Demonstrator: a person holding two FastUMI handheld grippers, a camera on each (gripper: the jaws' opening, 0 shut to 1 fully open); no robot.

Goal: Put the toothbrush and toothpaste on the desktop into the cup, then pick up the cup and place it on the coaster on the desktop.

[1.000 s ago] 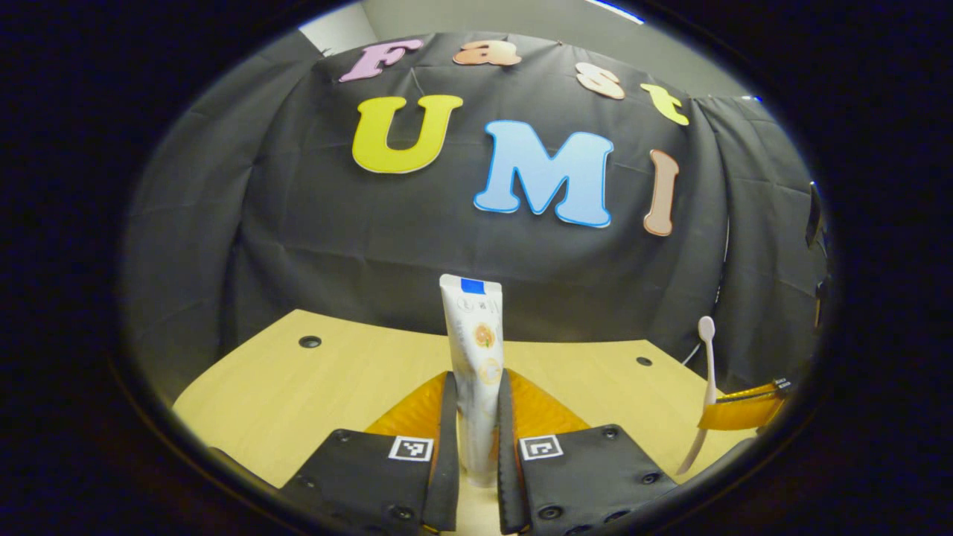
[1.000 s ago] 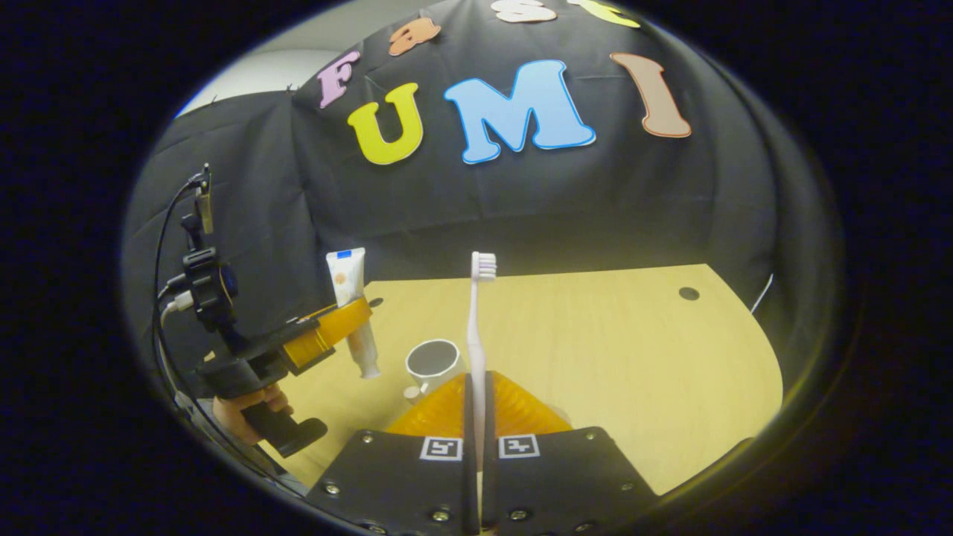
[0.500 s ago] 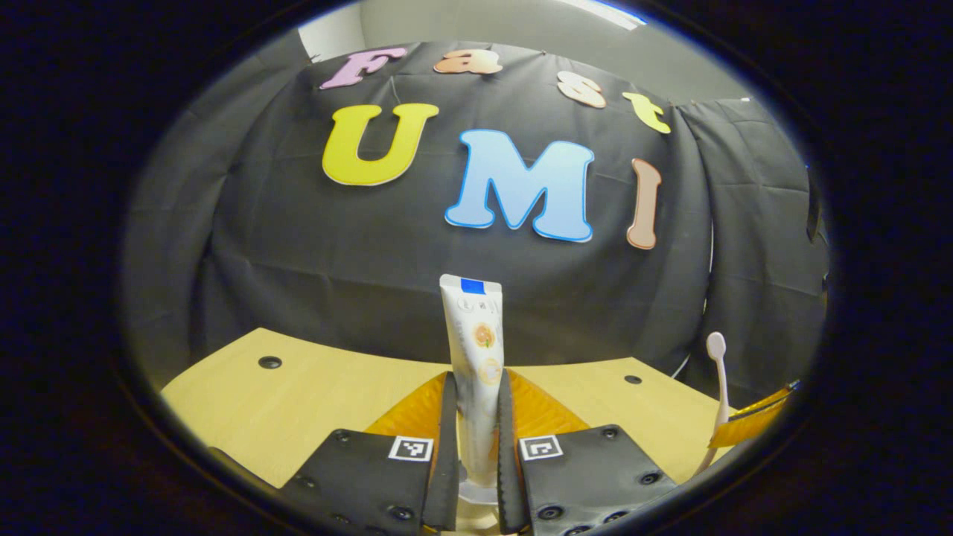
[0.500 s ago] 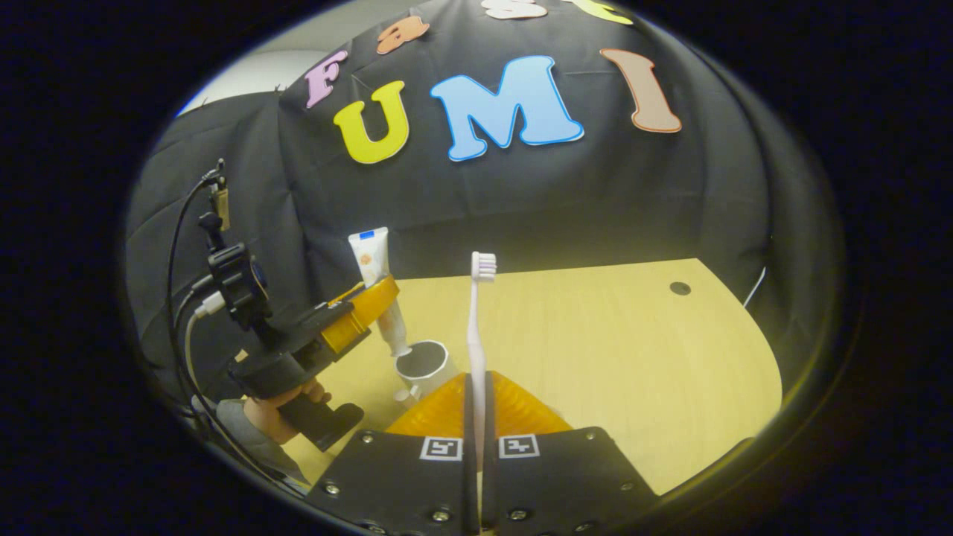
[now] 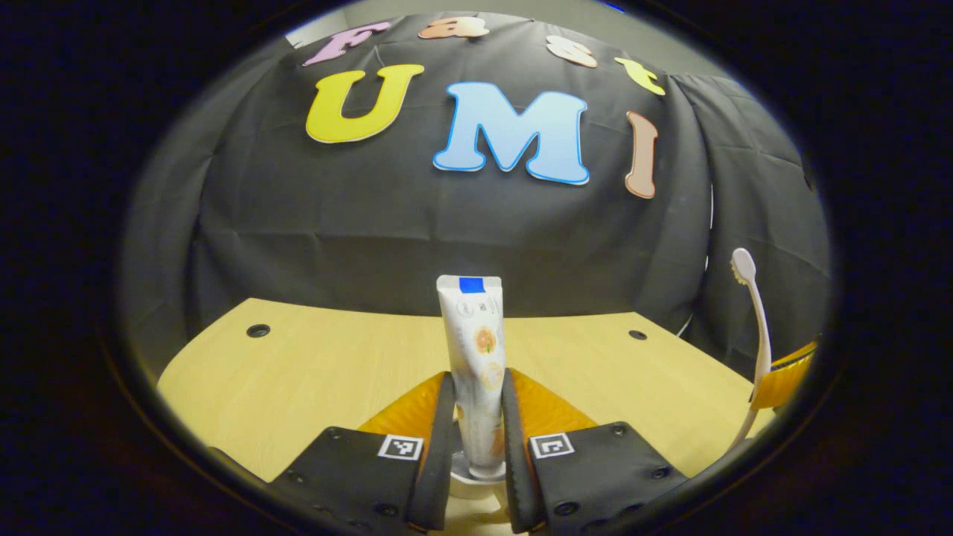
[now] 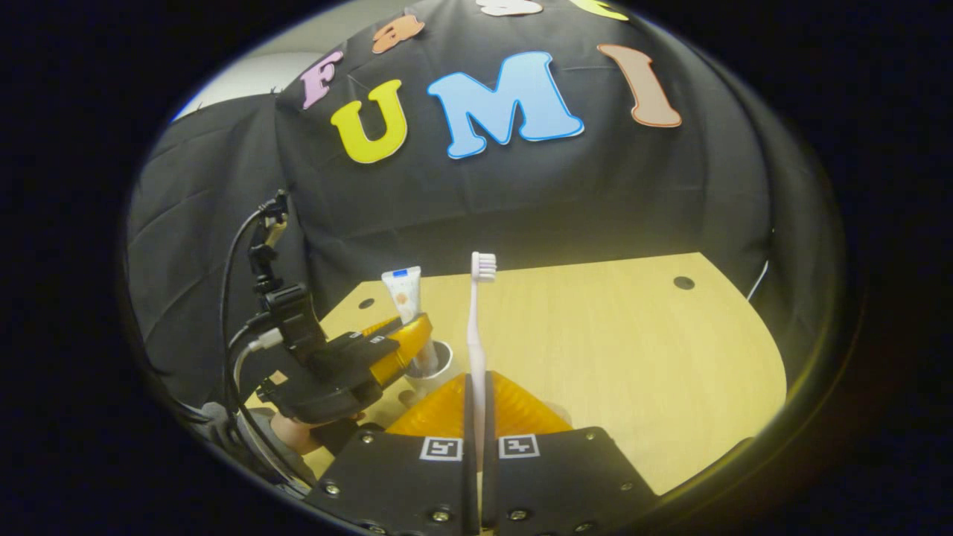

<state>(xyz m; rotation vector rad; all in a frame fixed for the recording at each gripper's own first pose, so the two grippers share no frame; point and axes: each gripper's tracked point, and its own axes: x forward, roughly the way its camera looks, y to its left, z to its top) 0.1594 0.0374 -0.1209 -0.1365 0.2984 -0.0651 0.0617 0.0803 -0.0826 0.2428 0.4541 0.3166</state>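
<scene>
My left gripper point(image 5: 477, 380) is shut on a white toothpaste tube point(image 5: 476, 335), held upright with its cap end down. The tube's lower end sits inside the rim of a white cup point(image 5: 470, 487) just below the fingers. In the right gripper view the same left gripper point(image 6: 406, 339) hangs over the cup point(image 6: 441, 366), and the toothpaste point(image 6: 404, 292) dips into it. My right gripper point(image 6: 477, 381) is shut on a pale pink toothbrush point(image 6: 475, 327), bristles up, to the right of the cup. The toothbrush point(image 5: 752, 327) also stands at the far right of the left gripper view.
The wooden desktop point(image 6: 633, 350) stretches wide to the right of the cup, with a small dark hole point(image 6: 683, 283) near its far corner. A hand point(image 6: 287, 432) holds the left gripper's handle, with cables above it. The black cloth wall closes the back.
The left gripper has carried the toothpaste right and down until it stands over the cup with its lower end inside the rim. The right gripper has hardly moved.
</scene>
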